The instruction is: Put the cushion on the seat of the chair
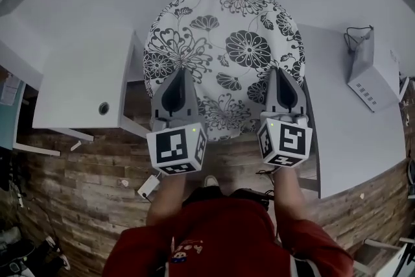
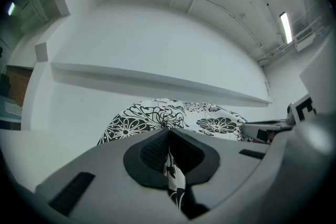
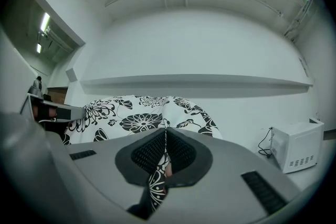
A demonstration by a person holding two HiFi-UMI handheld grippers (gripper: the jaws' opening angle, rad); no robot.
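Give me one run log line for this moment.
left gripper: shut on cushion | right gripper: shut on cushion | cushion: floral, held by near edge

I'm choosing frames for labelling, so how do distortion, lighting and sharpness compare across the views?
Head view: fisheye curves the desk edges; light is even, the cushion print crisp. Left gripper view: black vignette corners, a ceiling lamp glares, the near fingers look soft. Right gripper view: same bending, ledge bowed, little shadow.
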